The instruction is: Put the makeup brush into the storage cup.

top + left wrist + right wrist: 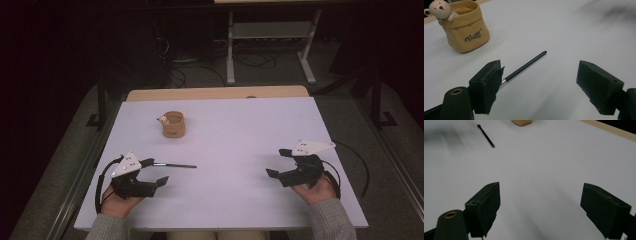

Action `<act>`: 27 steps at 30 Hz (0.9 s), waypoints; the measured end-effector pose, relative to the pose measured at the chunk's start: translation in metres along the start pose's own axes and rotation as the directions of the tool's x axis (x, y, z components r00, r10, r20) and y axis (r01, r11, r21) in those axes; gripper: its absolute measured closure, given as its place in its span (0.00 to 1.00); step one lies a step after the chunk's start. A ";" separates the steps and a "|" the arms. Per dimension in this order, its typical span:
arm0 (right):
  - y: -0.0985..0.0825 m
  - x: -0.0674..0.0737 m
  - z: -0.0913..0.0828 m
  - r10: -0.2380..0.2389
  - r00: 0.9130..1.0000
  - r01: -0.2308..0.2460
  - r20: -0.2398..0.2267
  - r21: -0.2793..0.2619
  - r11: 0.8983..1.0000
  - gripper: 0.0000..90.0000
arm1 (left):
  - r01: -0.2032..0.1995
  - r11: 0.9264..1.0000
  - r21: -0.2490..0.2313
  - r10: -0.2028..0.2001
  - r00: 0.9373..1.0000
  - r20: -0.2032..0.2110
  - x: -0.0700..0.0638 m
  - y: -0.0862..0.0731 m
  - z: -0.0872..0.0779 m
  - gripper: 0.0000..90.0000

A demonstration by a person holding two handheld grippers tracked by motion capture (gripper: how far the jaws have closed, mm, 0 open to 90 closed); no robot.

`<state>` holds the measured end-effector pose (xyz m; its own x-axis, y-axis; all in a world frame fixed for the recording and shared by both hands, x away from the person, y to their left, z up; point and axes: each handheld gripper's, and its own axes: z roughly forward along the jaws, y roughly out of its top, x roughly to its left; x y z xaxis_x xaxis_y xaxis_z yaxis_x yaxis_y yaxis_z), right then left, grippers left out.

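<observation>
A thin black pen (175,165) lies flat on the white table (235,130), just in front of my left gripper (157,171). That gripper is open. In the left gripper view the pen (525,67) runs up and to the right, its silver end hidden behind the left jaw, and nothing sits between the jaws of the gripper (540,71). A tan soft pouch (173,125) with a small bear figure (441,9) on its rim stands farther back. My right gripper (275,162) is open over bare table at the right, with nothing between the jaws of this gripper (541,188).
A wooden strip (215,93) borders the table's far edge. Beyond it are a metal stand's legs (230,55) and cables on the floor. In the right gripper view the pen (486,136) and the base of the pouch (521,122) lie far off.
</observation>
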<state>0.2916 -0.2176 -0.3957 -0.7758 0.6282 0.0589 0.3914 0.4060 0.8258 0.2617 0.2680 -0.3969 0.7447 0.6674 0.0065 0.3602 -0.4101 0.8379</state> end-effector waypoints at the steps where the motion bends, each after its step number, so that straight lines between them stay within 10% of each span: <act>1: 0.003 0.000 0.001 -0.010 1.000 0.010 -0.008 0.004 1.000 0.17 | -0.001 1.000 0.003 0.001 1.000 0.000 0.000 0.000 0.000 0.22; 20: 0.036 0.004 0.014 -0.068 0.996 0.070 -0.055 0.038 0.997 0.17 | -0.041 0.999 0.007 0.041 0.999 0.023 0.007 0.013 0.005 0.24; 27: 0.035 0.005 0.011 -0.066 0.997 0.067 -0.049 0.022 0.998 0.17 | -0.174 0.977 0.120 0.168 0.984 0.062 0.017 0.036 0.017 0.26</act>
<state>0.3069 -0.1933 -0.3728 -0.8234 0.5666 0.0317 0.3490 0.4616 0.8155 0.2975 0.2538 -0.3758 0.8280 0.5492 0.1129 0.2897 -0.5914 0.7526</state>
